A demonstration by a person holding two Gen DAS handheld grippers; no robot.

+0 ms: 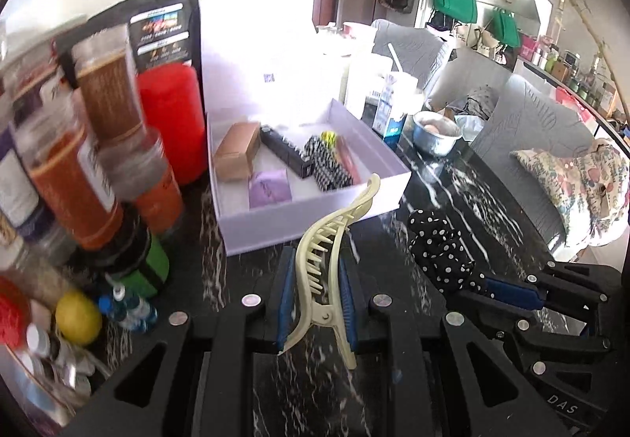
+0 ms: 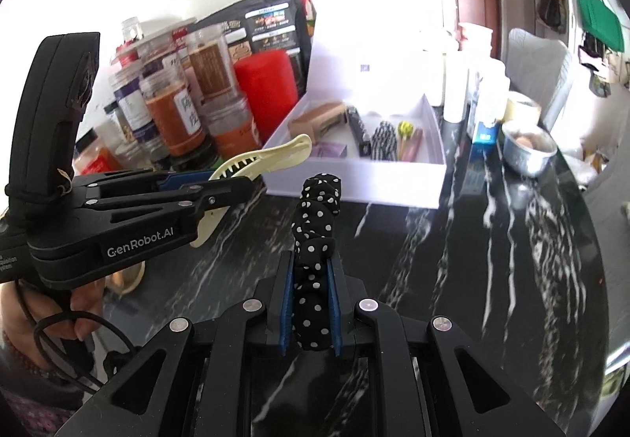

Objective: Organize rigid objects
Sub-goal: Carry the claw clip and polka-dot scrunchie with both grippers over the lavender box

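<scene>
Left gripper (image 1: pixel 317 303): a cream hair claw clip (image 1: pixel 334 260) is being pinched between its blue pads, the clip's toothed end sticking up and forward beyond the fingertips.
Right gripper (image 2: pixel 313 307): a black polka-dot scrunchie (image 2: pixel 315 240) is being clamped between its pads, the fabric standing upright above the fingertips.
Relation of the grippers: they are being held side by side above the table, the left one being seen at the left of the right wrist view with a hand (image 2: pixel 43 319) wrapped round its handle.
Table (image 2: pixel 492 240): a black marble top with white veins is being shown under both grippers.
White box (image 1: pixel 315 216): it is being kept open on the table ahead of both grippers, its lid standing up behind it.
Box contents: a brown carton (image 1: pixel 236 153), a black bar-shaped item (image 1: pixel 285 153), a black-and-white checked clip (image 1: pixel 327 165), a purple packet (image 1: pixel 269 189) and a pinkish item along the right wall are lying inside.
Left of the box: a red canister (image 1: pixel 173 122) and a crowd of jars (image 1: pixel 71 169) are being stored just beside it.
Right of the box: a metal bowl (image 1: pixel 437 134) and a small milk carton (image 1: pixel 393 110) are standing near it.
</scene>
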